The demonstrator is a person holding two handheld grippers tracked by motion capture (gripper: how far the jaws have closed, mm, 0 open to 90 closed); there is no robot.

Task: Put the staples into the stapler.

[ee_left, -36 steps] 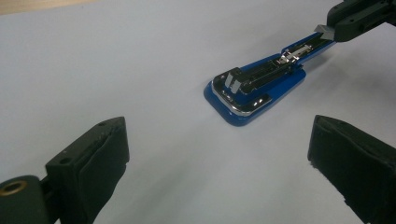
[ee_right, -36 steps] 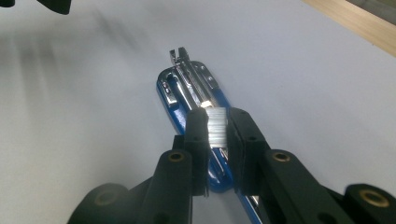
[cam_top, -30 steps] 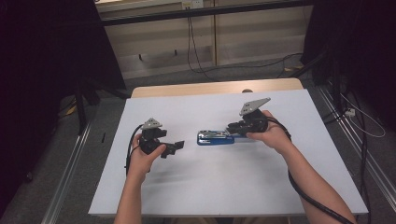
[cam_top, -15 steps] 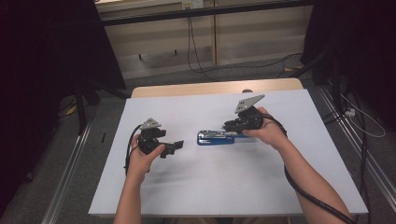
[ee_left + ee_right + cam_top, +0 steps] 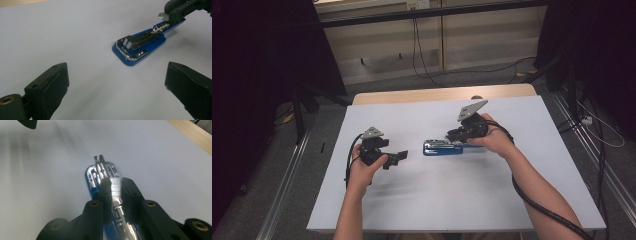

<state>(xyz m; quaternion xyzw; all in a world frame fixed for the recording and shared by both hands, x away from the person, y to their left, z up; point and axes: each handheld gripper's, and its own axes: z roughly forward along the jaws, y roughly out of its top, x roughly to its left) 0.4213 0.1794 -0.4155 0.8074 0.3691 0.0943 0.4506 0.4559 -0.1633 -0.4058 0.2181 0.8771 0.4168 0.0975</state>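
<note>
Blue stapler [image 5: 442, 148] opened flat at table [image 5: 512, 200] centre: rigid, slick metal rail. Strip of staples [image 5: 115, 185] (brittle, light) pinched in right claw [image 5: 115, 187]; best held sidewise. Left claw [image 5: 117, 82] wide, empty.

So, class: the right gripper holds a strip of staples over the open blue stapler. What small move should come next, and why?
Probably lower the silvery strip of staples into the metal channel of the blue stapler. The right gripper pinches the strip just above that open channel, while the left gripper waits open, short of the stapler.
</note>
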